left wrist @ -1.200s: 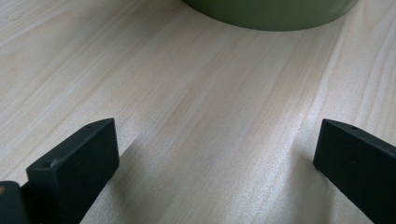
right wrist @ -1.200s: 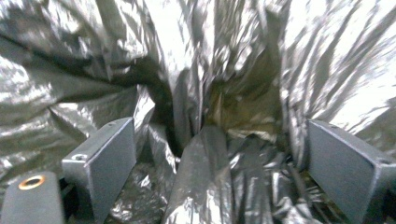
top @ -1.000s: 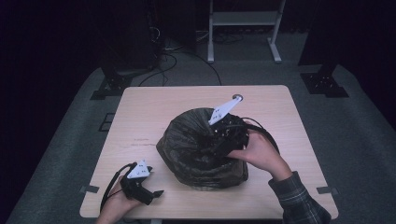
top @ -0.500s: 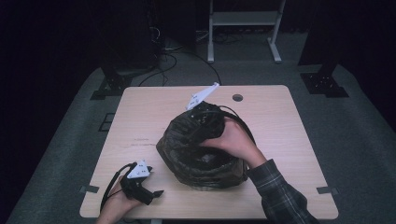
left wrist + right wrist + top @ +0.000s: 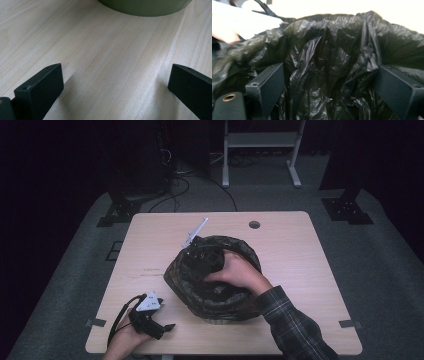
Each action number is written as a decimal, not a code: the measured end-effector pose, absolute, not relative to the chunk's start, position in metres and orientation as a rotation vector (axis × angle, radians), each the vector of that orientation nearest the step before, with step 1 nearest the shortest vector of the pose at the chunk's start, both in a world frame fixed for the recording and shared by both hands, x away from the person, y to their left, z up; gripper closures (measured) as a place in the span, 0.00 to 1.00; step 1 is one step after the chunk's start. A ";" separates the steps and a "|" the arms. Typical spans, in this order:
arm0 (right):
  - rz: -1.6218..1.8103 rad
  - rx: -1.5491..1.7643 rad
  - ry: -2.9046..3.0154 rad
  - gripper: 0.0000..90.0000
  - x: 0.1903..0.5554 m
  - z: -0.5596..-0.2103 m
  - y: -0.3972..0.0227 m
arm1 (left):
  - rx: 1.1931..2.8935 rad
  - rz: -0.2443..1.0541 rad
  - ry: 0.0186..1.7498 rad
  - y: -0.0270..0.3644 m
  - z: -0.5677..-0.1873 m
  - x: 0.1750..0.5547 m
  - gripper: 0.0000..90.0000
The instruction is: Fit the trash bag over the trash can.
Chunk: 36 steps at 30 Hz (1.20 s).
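A round olive-green bin (image 5: 142, 6) lined with a crumpled black plastic bag (image 5: 241, 249) stands in the middle of the wooden table (image 5: 295, 240). My right gripper (image 5: 201, 268) is dipped into the bin's mouth on its left side, with the person's hand over the opening. In the right gripper view it (image 5: 329, 80) stands open, its jaws wide apart with loose folds of the bag (image 5: 329, 55) between and behind them. My left gripper (image 5: 166, 326) rests near the table's front left corner. It (image 5: 116, 77) is open over bare wood, pointing at the bin's base.
A small round cable hole (image 5: 254, 225) sits in the tabletop behind the bin. Beyond the table is grey carpet with cables (image 5: 175, 190) and a white stand's legs (image 5: 260, 155). Tape marks (image 5: 350, 323) lie near the front corners.
My right gripper has swung from the bin's back right across to its left side and tipped down into the bag. The left gripper has stayed put.
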State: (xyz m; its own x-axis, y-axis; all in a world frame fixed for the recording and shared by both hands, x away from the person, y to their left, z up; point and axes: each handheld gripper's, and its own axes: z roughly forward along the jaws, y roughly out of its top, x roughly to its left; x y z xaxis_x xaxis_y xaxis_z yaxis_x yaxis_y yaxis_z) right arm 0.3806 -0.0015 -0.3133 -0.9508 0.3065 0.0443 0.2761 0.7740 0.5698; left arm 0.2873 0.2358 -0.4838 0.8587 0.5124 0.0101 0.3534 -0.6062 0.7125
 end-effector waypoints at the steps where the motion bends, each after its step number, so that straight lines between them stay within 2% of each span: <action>1: 0.892 0.482 2.913 0.11 0.381 -0.315 0.000 | 2.282 0.275 0.624 0.236 -0.484 0.287 0.00; 6: 0.803 0.485 2.939 0.11 0.381 -0.320 0.003 | 2.282 0.275 0.624 0.236 -0.484 0.287 0.00; 16: 0.978 0.572 2.848 0.11 0.392 -0.294 -0.028 | 2.282 0.275 0.624 0.236 -0.484 0.287 0.00; 22: 0.912 0.655 2.852 0.11 0.404 -0.303 -0.033 | 2.282 0.277 0.623 0.236 -0.484 0.287 0.00; 31: 0.722 0.635 2.887 0.11 0.403 -0.319 -0.018 | 2.281 0.276 0.625 0.236 -0.484 0.287 0.00; 36: 0.761 0.617 2.879 0.12 0.400 -0.315 -0.018 | 2.281 0.276 0.624 0.236 -0.484 0.287 0.00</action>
State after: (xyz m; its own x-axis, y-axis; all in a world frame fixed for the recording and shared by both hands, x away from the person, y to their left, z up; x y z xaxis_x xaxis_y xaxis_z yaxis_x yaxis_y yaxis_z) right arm 0.4003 -0.0184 -0.3151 -0.9128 0.4084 0.0066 0.3582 0.7928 0.4931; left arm 0.2873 0.2358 -0.4837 0.8583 0.5130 0.0110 0.3532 -0.6062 0.7126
